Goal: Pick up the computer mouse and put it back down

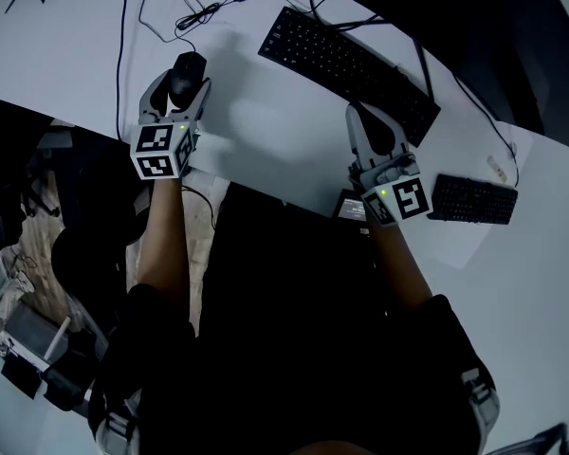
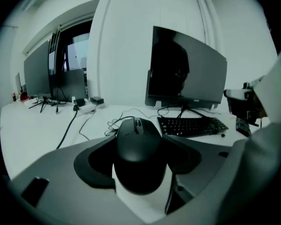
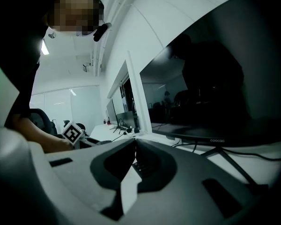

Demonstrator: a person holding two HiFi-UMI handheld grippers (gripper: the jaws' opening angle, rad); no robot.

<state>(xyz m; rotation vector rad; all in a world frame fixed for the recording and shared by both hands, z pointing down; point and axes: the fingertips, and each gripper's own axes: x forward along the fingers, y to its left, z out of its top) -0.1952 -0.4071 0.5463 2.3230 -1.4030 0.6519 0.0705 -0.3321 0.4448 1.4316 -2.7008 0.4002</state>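
A black computer mouse (image 1: 186,68) sits between the jaws of my left gripper (image 1: 182,85), which is shut on its two sides. The mouse hangs a little above the white desk (image 1: 266,131), and its shadow falls to the right. In the left gripper view the mouse (image 2: 138,161) fills the gap of the left gripper (image 2: 139,142), wheel end pointing away. My right gripper (image 1: 360,114) is shut with nothing in it, hovering beside the near end of the black keyboard (image 1: 346,64). In the right gripper view the right gripper (image 3: 134,148) has its tips touching.
Loose black cables (image 1: 201,9) lie behind the mouse. A small black keypad (image 1: 474,199) rests on a sheet at the right. A dark monitor (image 2: 187,74) stands behind the keyboard (image 2: 189,125). The desk's near edge runs just under both grippers.
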